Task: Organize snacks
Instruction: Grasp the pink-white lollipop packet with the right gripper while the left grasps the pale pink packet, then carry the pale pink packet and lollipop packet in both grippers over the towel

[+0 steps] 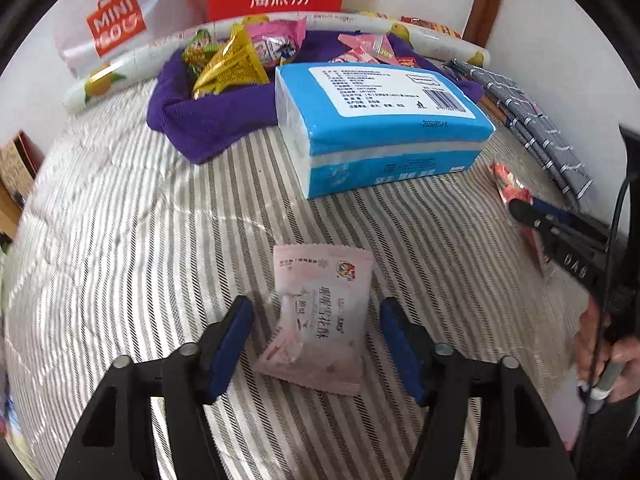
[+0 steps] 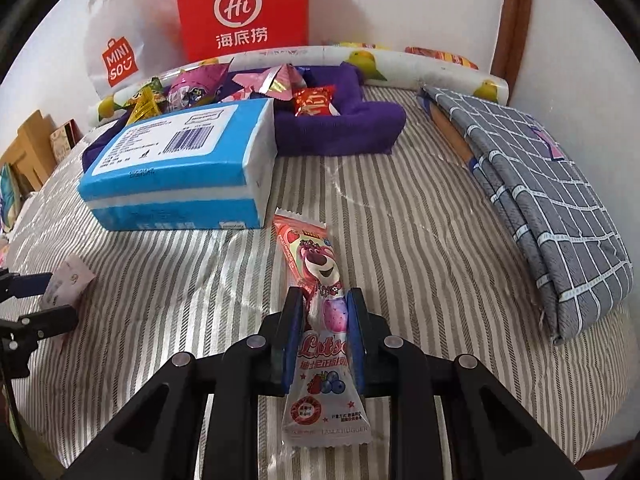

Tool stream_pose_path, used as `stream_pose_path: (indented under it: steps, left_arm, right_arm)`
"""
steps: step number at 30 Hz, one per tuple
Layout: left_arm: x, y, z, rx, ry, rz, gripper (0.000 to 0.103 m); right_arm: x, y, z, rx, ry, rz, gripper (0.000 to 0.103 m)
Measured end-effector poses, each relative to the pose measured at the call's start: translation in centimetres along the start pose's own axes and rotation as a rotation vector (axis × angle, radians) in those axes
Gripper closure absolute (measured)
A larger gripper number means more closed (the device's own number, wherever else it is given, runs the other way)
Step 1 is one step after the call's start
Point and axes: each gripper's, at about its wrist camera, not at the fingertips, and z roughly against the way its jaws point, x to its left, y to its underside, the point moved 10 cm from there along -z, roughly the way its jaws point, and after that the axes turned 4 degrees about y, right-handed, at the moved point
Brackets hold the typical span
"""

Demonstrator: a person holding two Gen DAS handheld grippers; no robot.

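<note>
Right gripper (image 2: 324,334) clenched on strawberry candy packet (image 2: 320,312), low over striped bed (image 2: 400,220). Left gripper (image 1: 316,336) spread, pink snack packet (image 1: 320,316) between pads, untouched. Risk: slick wrappers slipping out before purple tray (image 2: 360,128); tissue pack (image 2: 180,160) blocks near path.

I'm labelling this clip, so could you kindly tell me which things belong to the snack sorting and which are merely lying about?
Belongs to the job:
- pale pink snack packet
- bear-print snack packet
- purple cloth tray holding snacks

Just lying about:
- blue tissue pack
- grey checked cloth
- red paper bag
- white shopping bag
</note>
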Motion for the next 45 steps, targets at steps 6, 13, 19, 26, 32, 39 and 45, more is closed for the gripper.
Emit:
stream_pose_path:
  steps: [6, 13, 19, 26, 32, 39, 45]
  left_arm:
    - [0.1, -0.2, 0.0, -0.066, -0.024, -0.038, 0.051]
    - [-0.1, -0.5, -0.1, -0.099, -0.007, -0.065, 0.052]
    - [0.0, -0.5, 0.0, -0.139, -0.017, -0.056, 0.062]
    - [0.7, -0.7, 0.6, -0.118, 0.011, 0.021, 0.070]
    - [1.4, -1.1, 2.0, -0.122, 0.073, 0.093, 0.070]
    - [1.2, -3.4, 4.1, -0.167, 0.109, 0.100, 0.070]
    - [1.1, -6.7, 5.9, -0.212, 0.117, 0.108, 0.070]
  right_arm:
    - [0.1, -0.2, -0.2, -0.032, -0.020, -0.007, 0.080]
    - [0.0, -0.5, -0.6, -0.032, -0.044, -0.024, 0.080]
    - [0.1, -0.5, -0.6, -0.034, -0.044, -0.023, 0.079]
    - [0.1, -0.4, -0.5, -0.043, -0.033, -0.029, 0.081]
    - [0.0, -0.6, -0.1, -0.020, -0.038, -0.045, 0.084]
    - [0.4, -3.4, 3.1, -0.066, -0.070, -0.075, 0.085]
    - [1.5, -5.7, 6.3, -0.110, -0.092, -0.035, 0.085]
